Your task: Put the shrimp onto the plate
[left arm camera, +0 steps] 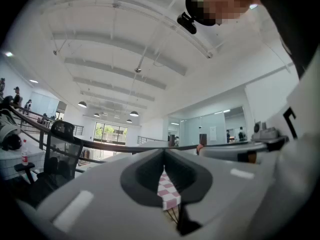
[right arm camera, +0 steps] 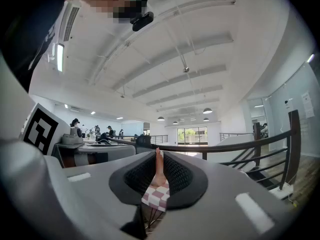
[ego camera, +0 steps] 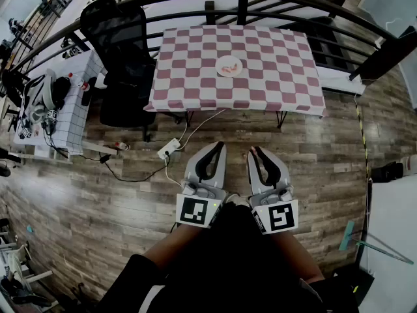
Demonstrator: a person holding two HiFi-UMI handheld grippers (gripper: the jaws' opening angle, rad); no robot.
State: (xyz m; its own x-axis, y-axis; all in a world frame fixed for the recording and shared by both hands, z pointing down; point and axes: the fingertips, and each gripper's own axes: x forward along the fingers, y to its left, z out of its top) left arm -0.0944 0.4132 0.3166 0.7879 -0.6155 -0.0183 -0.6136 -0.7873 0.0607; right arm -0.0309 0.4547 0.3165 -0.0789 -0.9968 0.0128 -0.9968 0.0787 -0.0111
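Jaws of the left gripper [ego camera: 220, 146] are clenched tip to tip. In the left gripper view only a thin sliver of red-and-white check shows through the slit behind the tips, and no object is gripped.

Jaws of the right gripper [ego camera: 253, 150] are likewise pressed together. The right gripper view shows the ribbed pads meeting, with a narrow strip of check below and a blurred pink band above it in the slit. What that band is cannot be determined.

Both grippers are held side by side close to the person's body, over the wooden floor [ego camera: 326, 149] and well apart from the tabletop [ego camera: 273, 57].

The shrimp [ego camera: 228, 64] lies on the plate [ego camera: 237, 72], which sits near the middle of the checkered tabletop. Neither gripper is touching the plate or the shrimp.

A black office chair [ego camera: 120, 51] stands at the left end of the tabletop. A white power strip [ego camera: 168, 150] lies on the floor between the tabletop and the grippers.
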